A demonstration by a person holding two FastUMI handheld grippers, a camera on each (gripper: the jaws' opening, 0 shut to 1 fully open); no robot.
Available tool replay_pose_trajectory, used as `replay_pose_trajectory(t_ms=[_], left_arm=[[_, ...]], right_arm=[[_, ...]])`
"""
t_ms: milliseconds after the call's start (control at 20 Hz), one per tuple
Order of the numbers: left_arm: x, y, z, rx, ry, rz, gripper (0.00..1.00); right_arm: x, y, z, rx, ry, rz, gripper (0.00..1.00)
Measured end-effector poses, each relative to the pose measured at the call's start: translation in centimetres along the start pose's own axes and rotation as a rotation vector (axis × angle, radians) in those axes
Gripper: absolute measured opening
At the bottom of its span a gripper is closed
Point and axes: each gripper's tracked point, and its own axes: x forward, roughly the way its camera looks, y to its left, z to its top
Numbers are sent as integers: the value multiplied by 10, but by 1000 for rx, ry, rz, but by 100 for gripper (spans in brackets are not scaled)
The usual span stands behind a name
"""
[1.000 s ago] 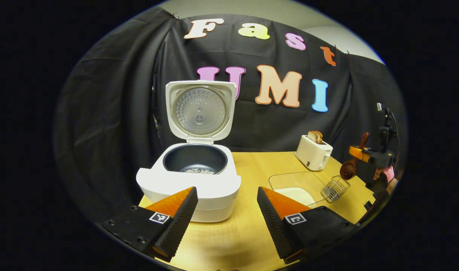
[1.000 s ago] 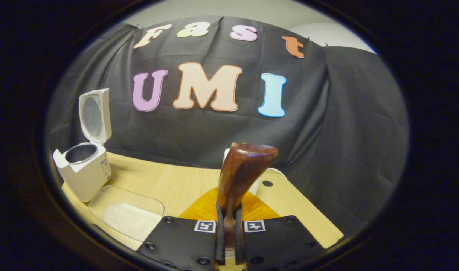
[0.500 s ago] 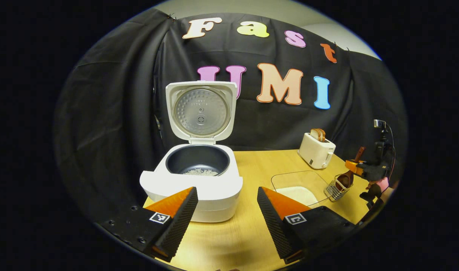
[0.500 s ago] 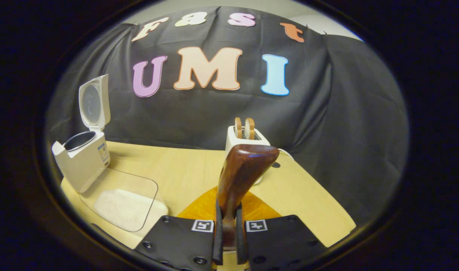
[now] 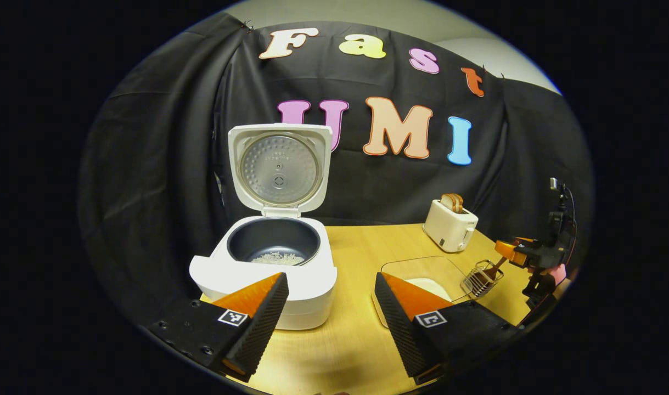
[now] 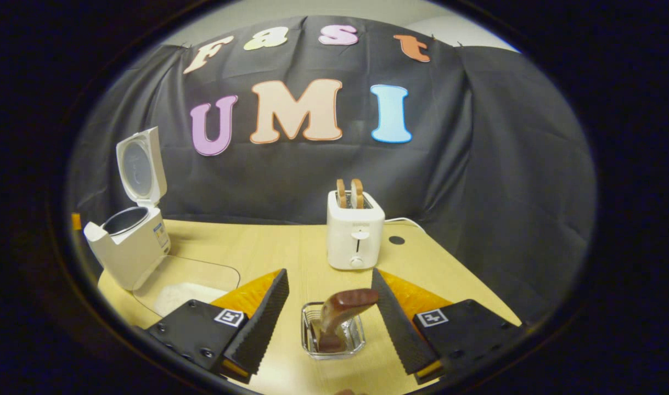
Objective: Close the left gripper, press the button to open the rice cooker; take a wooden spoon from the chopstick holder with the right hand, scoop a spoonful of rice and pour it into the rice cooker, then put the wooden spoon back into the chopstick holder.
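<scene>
My right gripper [image 6: 330, 307] is spread wide with nothing in it, and the wooden spoon [image 6: 339, 318] stands between its fingers without touching either one, leaning a bit to the right, its lower end down in the chopstick holder [image 6: 334, 333] on the table [image 6: 290, 252]. Just past that is a white toaster [image 6: 355, 229] with two slices of bread sticking up out of it. Off to the left I can see a clear glass dish [image 6: 186, 280] with rice in it, and the rice cooker [image 6: 130, 241] touching its far-left side, lid up. My left gripper [image 5: 330, 302] is also released, fingers well apart and holding nothing, hanging low over the table in front of the rice cooker [image 5: 265, 263]. From that side the lid stands upright and there's a little heap of white rice [image 5: 273, 258] on the bottom of the dark inner pot. Far right in that view the other gripper [image 5: 523, 253] sits just beside the holder [image 5: 479, 278].
</scene>
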Motion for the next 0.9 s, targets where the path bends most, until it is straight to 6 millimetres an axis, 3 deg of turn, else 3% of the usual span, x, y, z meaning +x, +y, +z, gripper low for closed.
replay_pose_trajectory(t_ms=[450, 700, 900], left_arm=[[13, 8, 23, -21, -96, 53, 94], [24, 15, 43, -41, -167, 85, 93], [38, 9, 67, -85, -245, 47, 93]], right_arm=[[-62, -31, 48, 68, -101, -76, 94], [-102, -21, 43, 87, -91, -65, 94], [-121, -5, 35, 118, -60, -38, 94]])
